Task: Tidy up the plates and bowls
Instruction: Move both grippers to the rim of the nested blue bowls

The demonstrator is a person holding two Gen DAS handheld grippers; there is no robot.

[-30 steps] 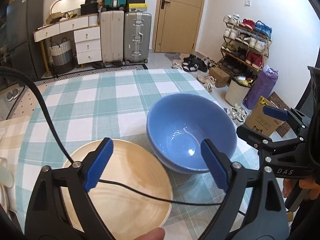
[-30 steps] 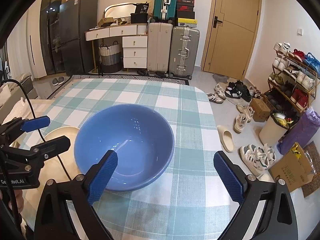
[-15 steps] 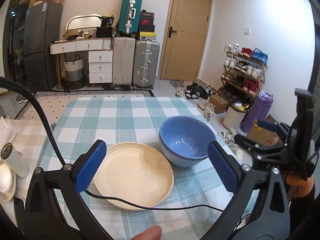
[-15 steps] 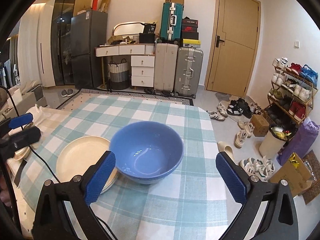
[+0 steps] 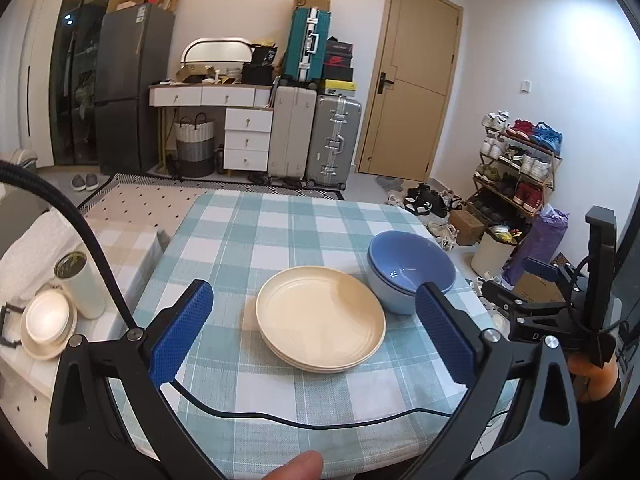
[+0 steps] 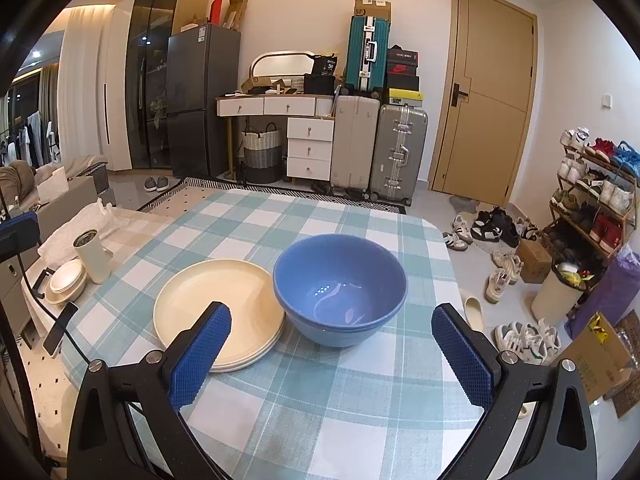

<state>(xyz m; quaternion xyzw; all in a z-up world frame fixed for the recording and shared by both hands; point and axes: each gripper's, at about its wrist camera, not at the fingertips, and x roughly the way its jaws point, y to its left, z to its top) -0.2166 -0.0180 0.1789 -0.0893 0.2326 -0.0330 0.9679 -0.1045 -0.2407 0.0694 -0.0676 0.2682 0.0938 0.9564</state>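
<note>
Inside, blue bowls nested, empty; cream plates stacked, bare.

Both tools, left & right: black frames w/ blue textured pads, silver screws, black cable.

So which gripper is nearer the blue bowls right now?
Right. The right gripper faces the blue bowls head-on, just short of them; the left gripper is centred on the cream plates beside them.

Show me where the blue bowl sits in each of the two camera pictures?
Left wrist view: blue bowl right of centre, beside the cream plates.
Right wrist view: blue bowl at centre, plates on its left.
Shared landmark: the silver suitcase.
</note>
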